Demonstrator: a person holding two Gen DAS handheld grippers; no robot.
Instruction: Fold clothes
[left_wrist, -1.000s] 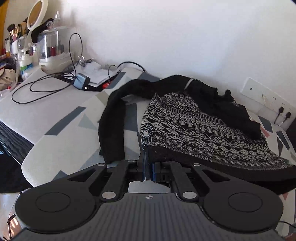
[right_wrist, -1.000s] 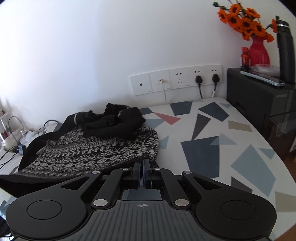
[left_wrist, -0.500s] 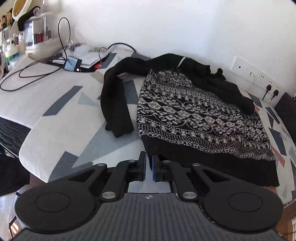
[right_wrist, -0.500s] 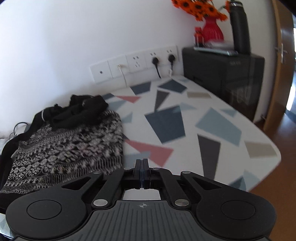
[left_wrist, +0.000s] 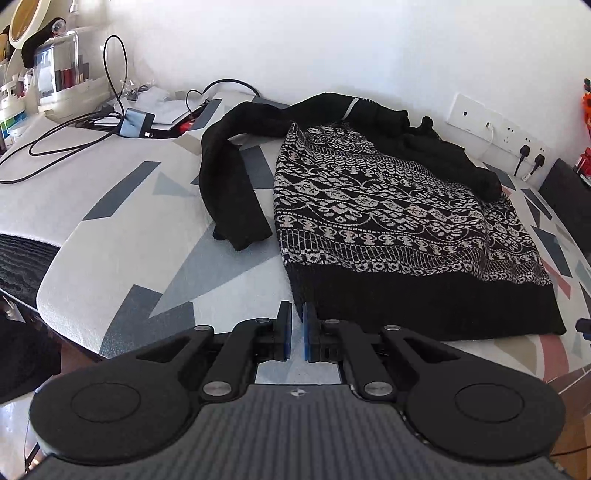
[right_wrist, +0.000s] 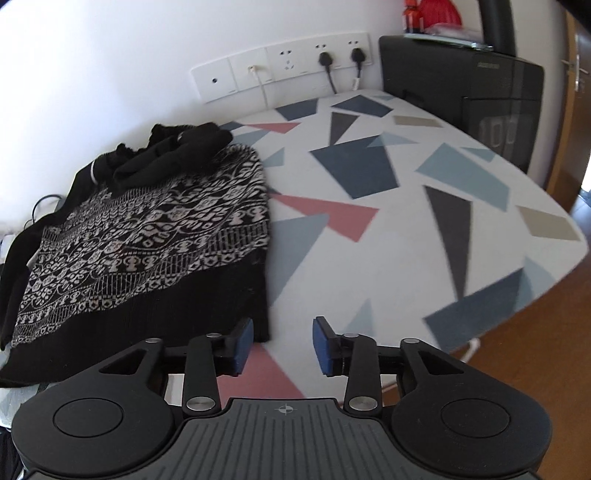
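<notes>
A black and white patterned sweater (left_wrist: 399, 218) lies flat on the table, hem toward me. One black sleeve (left_wrist: 229, 192) curls out to its left; the other is bunched on top at the far right. My left gripper (left_wrist: 297, 338) is nearly shut with a narrow gap, empty, just in front of the hem's left corner. In the right wrist view the sweater (right_wrist: 147, 236) lies to the left. My right gripper (right_wrist: 282, 345) is open and empty, its left pad (right_wrist: 242, 345) beside the hem's right corner.
The table (right_wrist: 369, 229) has a white cover with coloured triangles. Cables and a charger (left_wrist: 136, 123) lie at the far left, with cosmetics boxes (left_wrist: 59, 85) behind. Wall sockets (right_wrist: 280, 70) run along the back. A black appliance (right_wrist: 480, 99) stands at the far right.
Both grippers let go of the hem and drew back and up from the sweater. The right gripper opened wide; the left opened a crack. The sweater now lies flat.
</notes>
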